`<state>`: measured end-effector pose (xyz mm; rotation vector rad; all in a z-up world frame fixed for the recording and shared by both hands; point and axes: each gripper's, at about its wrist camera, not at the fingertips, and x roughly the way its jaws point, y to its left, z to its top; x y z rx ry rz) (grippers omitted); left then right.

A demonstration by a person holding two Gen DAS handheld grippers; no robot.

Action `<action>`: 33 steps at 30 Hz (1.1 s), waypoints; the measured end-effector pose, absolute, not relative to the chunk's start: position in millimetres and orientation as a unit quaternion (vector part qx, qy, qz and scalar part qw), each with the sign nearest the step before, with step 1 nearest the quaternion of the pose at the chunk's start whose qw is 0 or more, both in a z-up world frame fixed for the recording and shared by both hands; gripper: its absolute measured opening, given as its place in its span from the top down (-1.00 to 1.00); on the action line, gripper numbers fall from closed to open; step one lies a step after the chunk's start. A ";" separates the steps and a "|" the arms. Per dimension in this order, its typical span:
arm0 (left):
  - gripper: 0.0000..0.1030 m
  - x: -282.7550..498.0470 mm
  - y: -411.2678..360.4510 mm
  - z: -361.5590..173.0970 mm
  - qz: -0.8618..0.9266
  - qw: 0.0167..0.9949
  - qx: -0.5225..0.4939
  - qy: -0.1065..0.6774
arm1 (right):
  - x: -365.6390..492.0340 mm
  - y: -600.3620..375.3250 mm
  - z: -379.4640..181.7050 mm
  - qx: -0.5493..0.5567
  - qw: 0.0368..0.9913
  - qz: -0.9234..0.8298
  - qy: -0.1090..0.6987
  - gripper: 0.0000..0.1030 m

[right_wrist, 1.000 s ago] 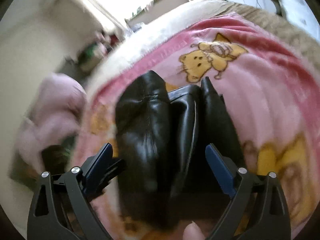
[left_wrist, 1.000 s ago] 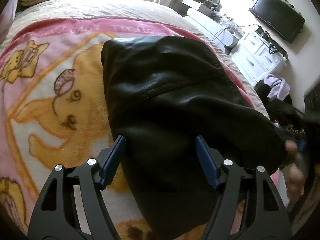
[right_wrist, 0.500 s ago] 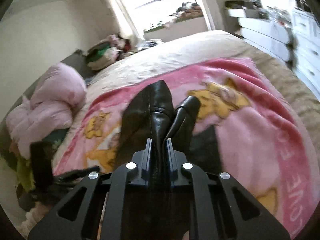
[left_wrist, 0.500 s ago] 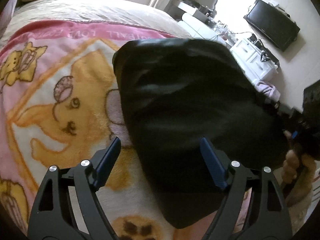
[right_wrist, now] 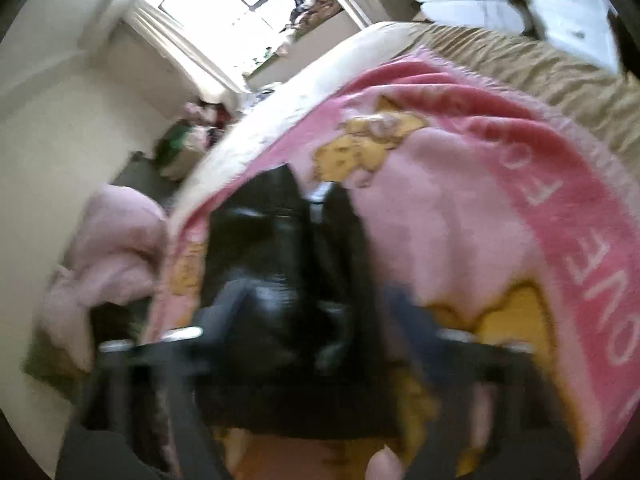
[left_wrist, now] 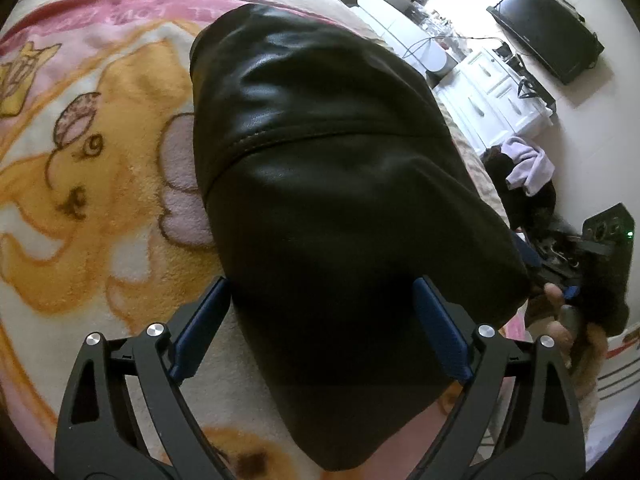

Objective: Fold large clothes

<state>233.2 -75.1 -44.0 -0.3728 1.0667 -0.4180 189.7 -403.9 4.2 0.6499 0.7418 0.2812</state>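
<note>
My left tool is opening over the folded black jacket on the pink blanket, and my blurred right tool at 6 o'clock opens too.

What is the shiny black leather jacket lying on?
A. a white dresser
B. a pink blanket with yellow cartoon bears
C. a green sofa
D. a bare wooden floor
B: the shiny black leather jacket lies folded on the pink blanket with yellow cartoon bears, which spreads out around it on the bed in both wrist views.
</note>
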 end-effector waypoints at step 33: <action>-0.82 237.4 -97.8 -46.8 -0.201 0.817 -0.137 0.523 | 175.3 -391.7 -71.6 0.329 0.816 0.151 0.451 -0.02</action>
